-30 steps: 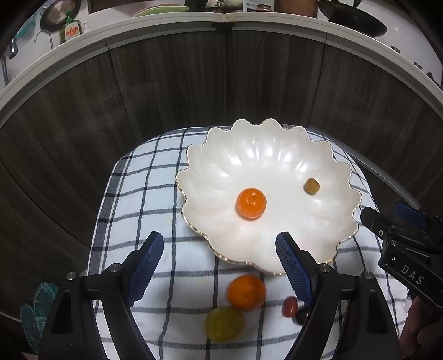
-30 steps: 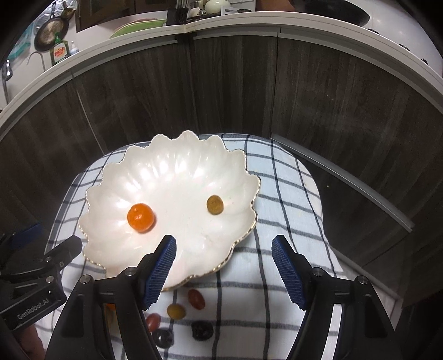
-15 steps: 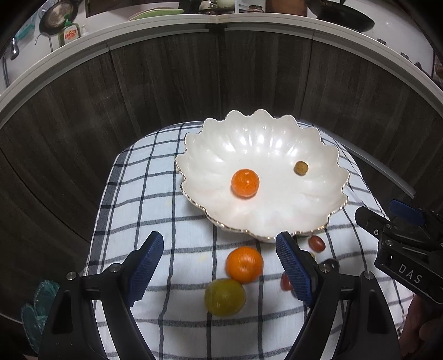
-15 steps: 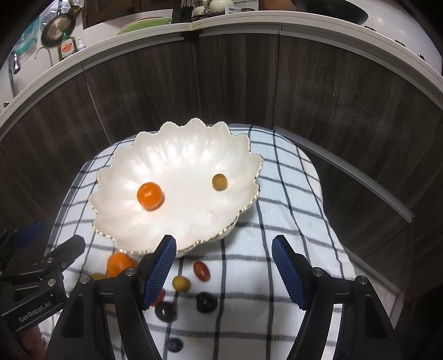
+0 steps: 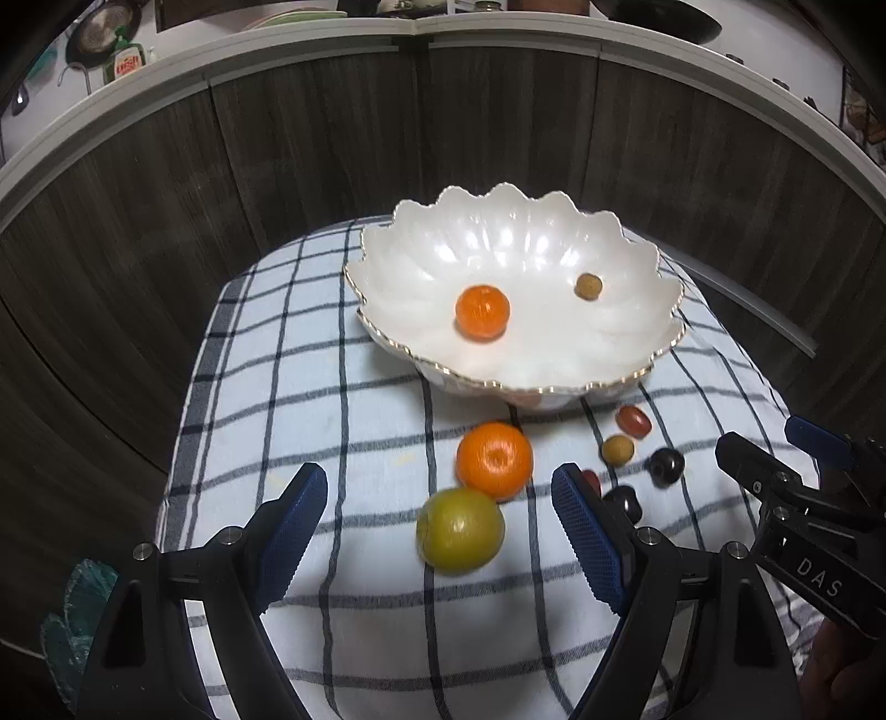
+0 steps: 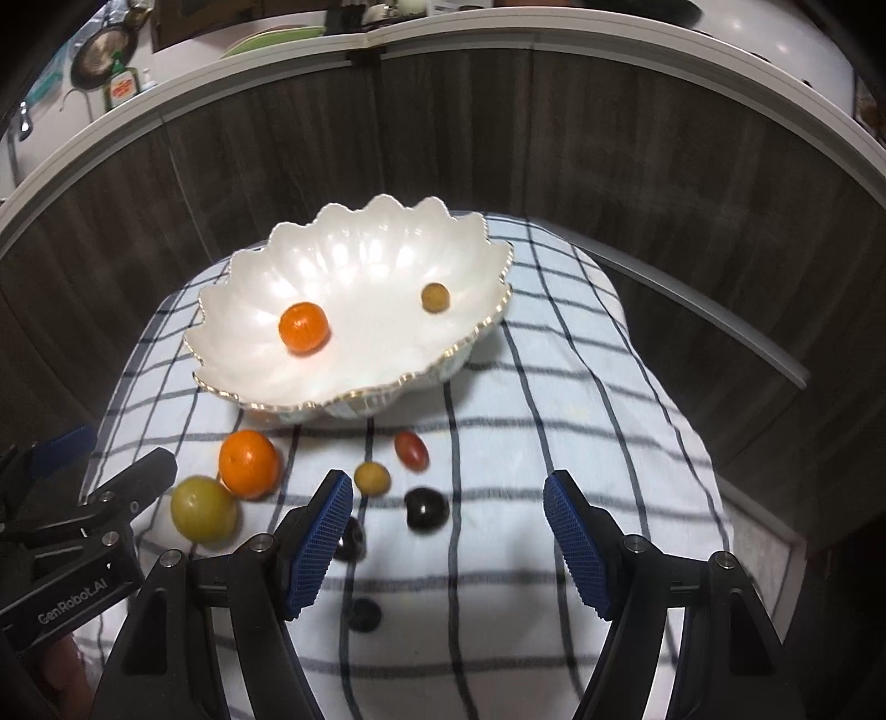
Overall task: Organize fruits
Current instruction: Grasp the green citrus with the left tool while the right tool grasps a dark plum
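A white scalloped bowl (image 5: 653, 293) (image 6: 232, 288) stands on a checked cloth and holds a small orange (image 5: 482, 310) (image 6: 304, 327) and a small yellow-brown fruit (image 5: 588, 286) (image 6: 434, 297). On the cloth in front lie an orange (image 5: 494, 460) (image 6: 248, 463), a green-yellow fruit (image 5: 459, 530) (image 6: 203, 508), a red grape tomato (image 5: 633, 421) (image 6: 411, 449), a small yellow fruit (image 5: 617, 449) (image 6: 371, 478) and dark berries (image 5: 666, 466) (image 6: 425, 509). My left gripper (image 5: 440, 545) is open, the green-yellow fruit between its fingers. My right gripper (image 6: 448, 543) is open above the dark berries.
The checked cloth (image 5: 310, 387) covers a small table in front of dark wood cabinet panels (image 5: 310, 160). A white counter edge (image 5: 221, 50) with dishes and a soap bottle runs behind. Each gripper shows at the side of the other's view.
Both grippers have pulled back from the bowl toward the near edge. The loose fruits on the cloth have come fully into view between and beside the fingers.
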`<state>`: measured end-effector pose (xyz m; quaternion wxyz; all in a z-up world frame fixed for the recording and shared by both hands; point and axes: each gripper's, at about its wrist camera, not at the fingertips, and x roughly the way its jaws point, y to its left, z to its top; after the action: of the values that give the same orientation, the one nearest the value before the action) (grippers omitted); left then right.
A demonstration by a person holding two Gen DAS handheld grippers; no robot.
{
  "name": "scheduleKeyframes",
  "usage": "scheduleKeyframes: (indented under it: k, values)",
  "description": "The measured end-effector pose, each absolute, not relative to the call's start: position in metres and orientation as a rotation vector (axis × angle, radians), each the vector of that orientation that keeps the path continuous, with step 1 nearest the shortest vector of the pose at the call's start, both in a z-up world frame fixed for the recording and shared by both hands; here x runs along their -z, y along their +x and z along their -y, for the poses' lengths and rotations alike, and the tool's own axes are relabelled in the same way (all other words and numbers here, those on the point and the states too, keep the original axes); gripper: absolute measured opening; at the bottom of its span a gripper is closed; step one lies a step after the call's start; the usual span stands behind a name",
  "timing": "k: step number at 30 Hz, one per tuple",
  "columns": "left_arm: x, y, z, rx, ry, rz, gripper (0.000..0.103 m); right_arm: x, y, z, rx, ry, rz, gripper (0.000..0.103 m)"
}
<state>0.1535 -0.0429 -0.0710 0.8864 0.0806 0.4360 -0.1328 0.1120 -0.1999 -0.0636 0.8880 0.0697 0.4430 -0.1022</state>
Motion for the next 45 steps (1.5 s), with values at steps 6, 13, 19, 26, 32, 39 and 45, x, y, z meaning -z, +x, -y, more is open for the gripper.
scheduleKeyframes:
  k: [6, 13, 19, 26, 32, 39, 45]
  values:
    - [0.083, 0.148, 0.037, 0.314, 0.185, -0.918, 0.083, 0.072, 0.102, 0.192, 0.241, 0.155, -0.934, 0.073]
    - [0.094, 0.145, 0.032, 0.337, 0.204, -0.917, 0.083, 0.084, 0.090, 0.173, 0.230, 0.122, -0.957, 0.073]
    - [0.105, 0.146, 0.029, 0.349, 0.221, -0.916, 0.083, 0.095, 0.085, 0.162, 0.217, 0.129, -0.976, 0.073]
    - [0.116, 0.146, 0.031, 0.370, 0.224, -0.912, 0.083, 0.100, 0.082, 0.157, 0.201, 0.120, -0.960, 0.072]
    - [0.126, 0.148, 0.033, 0.367, 0.216, -0.914, 0.080, 0.110, 0.085, 0.154, 0.185, 0.118, -0.985, 0.072]
    - [0.134, 0.152, 0.034, 0.369, 0.199, -0.926, 0.073, 0.120, 0.087, 0.149, 0.168, 0.106, -0.995, 0.062]
    - [0.142, 0.155, 0.037, 0.380, 0.199, -0.937, 0.066, 0.131, 0.088, 0.151, 0.161, 0.116, -1.028, 0.049]
